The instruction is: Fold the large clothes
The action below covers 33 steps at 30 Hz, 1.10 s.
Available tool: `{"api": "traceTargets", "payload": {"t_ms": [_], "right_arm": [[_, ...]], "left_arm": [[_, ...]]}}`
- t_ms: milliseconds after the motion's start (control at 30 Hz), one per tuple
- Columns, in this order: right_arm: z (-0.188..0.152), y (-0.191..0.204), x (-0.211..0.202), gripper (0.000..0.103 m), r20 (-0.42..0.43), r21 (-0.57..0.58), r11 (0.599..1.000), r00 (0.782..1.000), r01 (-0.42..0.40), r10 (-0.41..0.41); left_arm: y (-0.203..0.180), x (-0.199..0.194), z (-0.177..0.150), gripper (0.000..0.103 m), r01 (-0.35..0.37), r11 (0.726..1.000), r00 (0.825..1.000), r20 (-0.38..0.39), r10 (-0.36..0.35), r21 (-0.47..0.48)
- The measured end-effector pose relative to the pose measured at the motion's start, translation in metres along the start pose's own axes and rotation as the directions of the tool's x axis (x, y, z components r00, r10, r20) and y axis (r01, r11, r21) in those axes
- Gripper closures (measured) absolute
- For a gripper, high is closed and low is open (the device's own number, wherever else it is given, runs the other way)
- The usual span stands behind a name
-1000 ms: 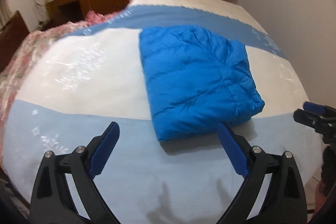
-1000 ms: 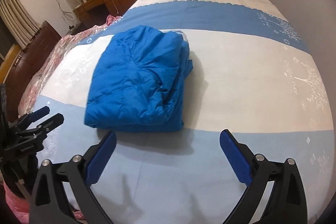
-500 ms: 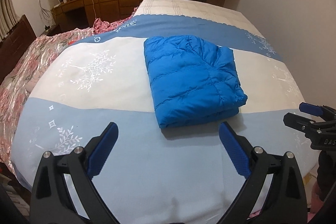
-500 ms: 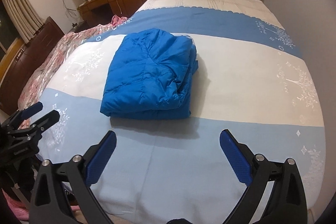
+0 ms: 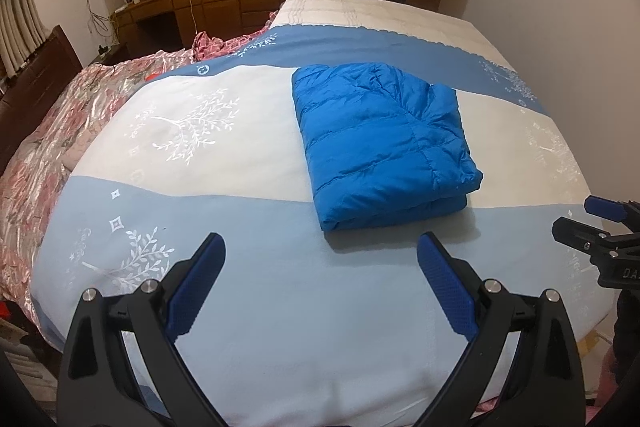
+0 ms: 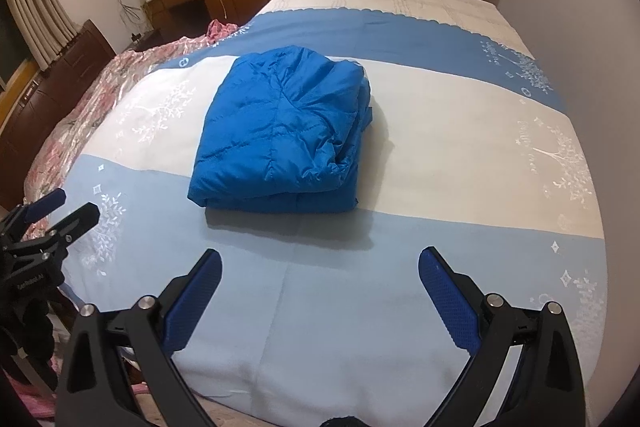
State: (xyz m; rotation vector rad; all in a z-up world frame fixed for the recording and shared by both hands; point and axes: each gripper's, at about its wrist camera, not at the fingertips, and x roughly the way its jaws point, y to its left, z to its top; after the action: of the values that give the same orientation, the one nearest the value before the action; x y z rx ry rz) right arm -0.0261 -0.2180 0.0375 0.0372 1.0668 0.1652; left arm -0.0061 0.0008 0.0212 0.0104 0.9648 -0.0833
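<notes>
A blue quilted puffer jacket (image 5: 384, 143) lies folded into a thick rectangle on the bed; it also shows in the right wrist view (image 6: 280, 135). My left gripper (image 5: 320, 259) is open and empty, held back above the bed's near edge, short of the jacket. My right gripper (image 6: 320, 267) is open and empty too, equally far back. The right gripper shows at the right edge of the left wrist view (image 5: 600, 227). The left gripper shows at the left edge of the right wrist view (image 6: 52, 219).
The bed wears a blue-and-white blanket (image 5: 240, 267) with white tree prints. A pink floral quilt (image 5: 48, 147) is bunched along the bed's left side. A white wall (image 6: 580, 7) runs along the right. Wooden wardrobes and a desk (image 5: 160, 7) stand behind.
Both grippers have pulled back and up from the jacket, which now looks smaller and farther. The jacket itself has not moved. Both stay open.
</notes>
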Motion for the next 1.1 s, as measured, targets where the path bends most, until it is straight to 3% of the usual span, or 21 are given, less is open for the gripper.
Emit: {"api": "traceTargets", "payload": {"t_ms": [1100], "right_arm": [[-0.008,0.011,-0.005,0.004,0.006,-0.025,1.000,1.000,-0.016,0.016]], "left_arm": [[0.000,-0.006,-0.009,0.007,-0.010,1.000,1.000,0.010,0.010,0.003]]}}
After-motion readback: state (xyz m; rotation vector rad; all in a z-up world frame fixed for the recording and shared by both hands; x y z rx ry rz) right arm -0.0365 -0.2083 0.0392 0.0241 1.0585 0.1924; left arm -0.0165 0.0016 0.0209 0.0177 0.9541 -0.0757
